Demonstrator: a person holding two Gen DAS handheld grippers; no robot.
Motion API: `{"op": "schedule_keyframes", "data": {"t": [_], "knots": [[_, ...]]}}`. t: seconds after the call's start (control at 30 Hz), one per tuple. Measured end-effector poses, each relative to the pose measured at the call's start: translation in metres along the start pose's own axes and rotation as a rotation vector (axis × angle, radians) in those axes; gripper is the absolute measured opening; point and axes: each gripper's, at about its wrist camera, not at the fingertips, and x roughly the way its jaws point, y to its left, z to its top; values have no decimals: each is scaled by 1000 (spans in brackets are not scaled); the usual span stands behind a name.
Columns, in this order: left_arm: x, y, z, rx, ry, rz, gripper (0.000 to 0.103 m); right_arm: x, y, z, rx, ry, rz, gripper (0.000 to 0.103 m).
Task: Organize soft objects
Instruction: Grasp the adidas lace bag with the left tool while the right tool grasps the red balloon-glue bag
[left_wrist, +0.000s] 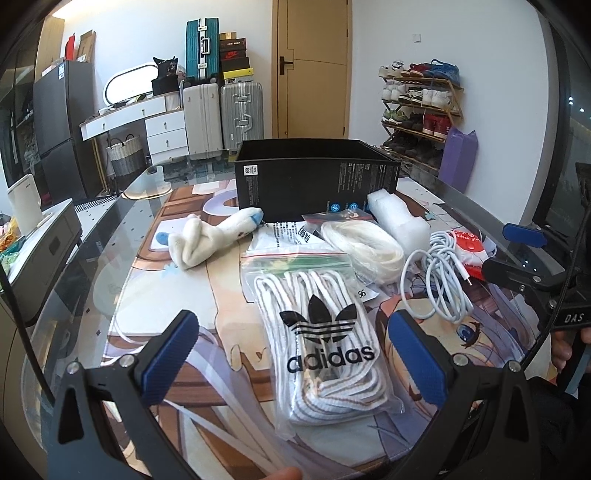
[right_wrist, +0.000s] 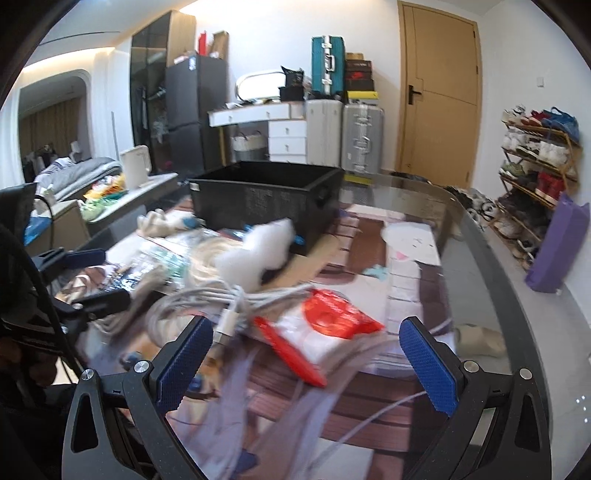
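My left gripper is open, its blue pads either side of a clear bag of white laces printed with a black logo. Behind it lie a white plush toy, a bagged coil of white cord, a white foam roll and a coiled white cable. An open black box stands at the back. My right gripper is open above a red-and-white packet. The right wrist view is blurred; the cable, foam and box show there.
Everything sits on a glass table with a printed mat. The right gripper shows at the right edge of the left wrist view. Suitcases, a white desk, a door and a shoe rack stand behind the table.
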Motion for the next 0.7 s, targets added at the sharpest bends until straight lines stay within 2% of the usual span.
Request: {"op": "schedule_keyframes", "data": {"t": [0.2, 0.5, 0.7], "knots": [[3, 2, 1, -6, 14, -27, 99, 9, -11, 3, -51, 59, -36, 103], [8, -9, -2, 37, 53, -71, 65, 24, -14, 12, -115, 148, 15, 103], [3, -6, -2, 24, 38, -87, 52, 31, -9, 14, -149, 177, 54, 103]]}}
